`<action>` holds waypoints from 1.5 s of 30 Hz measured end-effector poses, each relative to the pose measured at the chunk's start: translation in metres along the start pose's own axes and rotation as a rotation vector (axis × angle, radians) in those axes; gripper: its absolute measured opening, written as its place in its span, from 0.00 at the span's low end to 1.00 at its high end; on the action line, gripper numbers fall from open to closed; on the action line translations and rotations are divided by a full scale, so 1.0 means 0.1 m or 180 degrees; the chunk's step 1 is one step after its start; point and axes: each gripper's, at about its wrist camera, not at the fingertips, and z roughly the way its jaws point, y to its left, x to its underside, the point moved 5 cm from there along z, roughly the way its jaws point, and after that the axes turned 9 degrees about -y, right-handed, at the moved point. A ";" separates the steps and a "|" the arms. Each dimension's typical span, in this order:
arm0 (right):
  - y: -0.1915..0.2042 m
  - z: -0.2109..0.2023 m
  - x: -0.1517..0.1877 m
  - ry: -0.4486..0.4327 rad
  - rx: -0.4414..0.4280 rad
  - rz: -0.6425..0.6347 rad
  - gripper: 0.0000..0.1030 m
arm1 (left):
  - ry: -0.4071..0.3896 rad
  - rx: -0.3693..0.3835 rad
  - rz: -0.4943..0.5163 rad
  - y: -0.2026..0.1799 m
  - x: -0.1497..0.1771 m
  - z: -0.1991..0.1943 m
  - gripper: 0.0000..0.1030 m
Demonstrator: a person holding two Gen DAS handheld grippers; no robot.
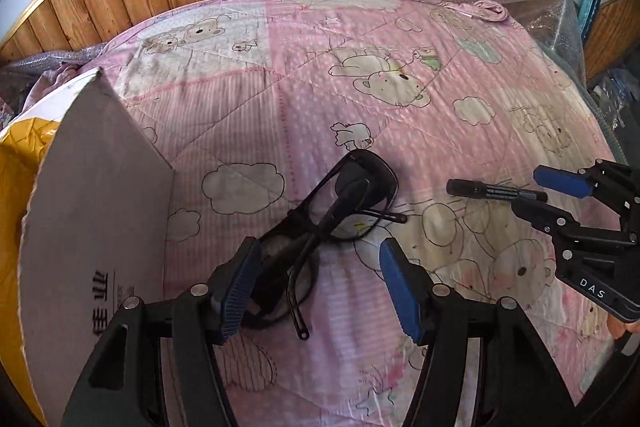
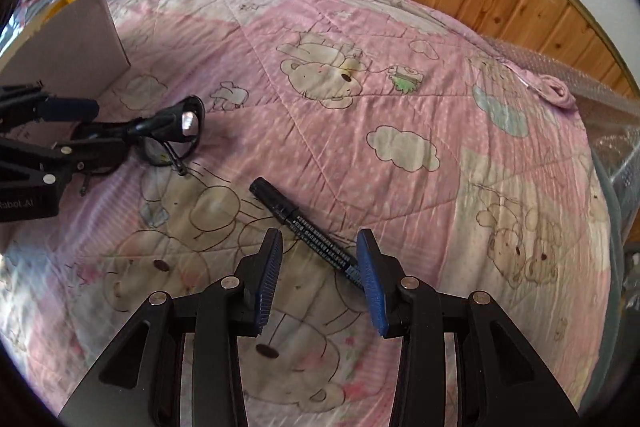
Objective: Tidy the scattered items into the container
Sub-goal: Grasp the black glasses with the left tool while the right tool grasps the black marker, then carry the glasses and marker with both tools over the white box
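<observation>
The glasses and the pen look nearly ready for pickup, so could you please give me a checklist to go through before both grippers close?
1. Left gripper open: ok.
2. Glasses between the left fingers: partly ok; near lens is inside, far lens extends beyond.
3. Right gripper open: ok.
4. Pen between the right fingers: ok, though it lies at an angle with one end near the right pad.
5. Box within reach on the left: ok.
6. Room inside the box: cannot tell.

Pink bear-print quilt (image 1: 320,67) carries black glasses (image 1: 320,223), black marker (image 2: 304,227) and cardboard box (image 1: 96,207).
</observation>
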 end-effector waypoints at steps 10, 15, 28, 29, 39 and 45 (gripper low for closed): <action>-0.20 0.01 -0.01 0.0003 -0.0654 0.0985 0.13 | 0.0016 0.0110 0.0036 -0.05 -0.05 0.24 0.19; -0.05 -0.29 0.05 -0.0036 -0.0895 0.1391 0.13 | -0.0043 0.0192 -0.0058 -0.12 0.05 -0.04 0.16; 0.49 -0.80 0.43 -0.0069 -0.0884 0.1598 0.13 | -0.0025 0.0244 -0.0273 -0.24 0.60 -0.70 0.14; 0.52 -0.83 0.46 -0.0068 -0.0885 0.1612 0.13 | -0.0023 0.0256 -0.0297 -0.24 0.64 -0.74 0.14; 0.81 -1.09 0.75 -0.0027 -0.0909 0.1710 0.13 | -0.0021 0.0306 -0.0369 -0.27 0.92 -1.05 0.14; 0.95 -1.21 0.87 -0.0032 -0.0927 0.1765 0.13 | -0.0066 0.0375 -0.0427 -0.27 1.04 -1.25 0.14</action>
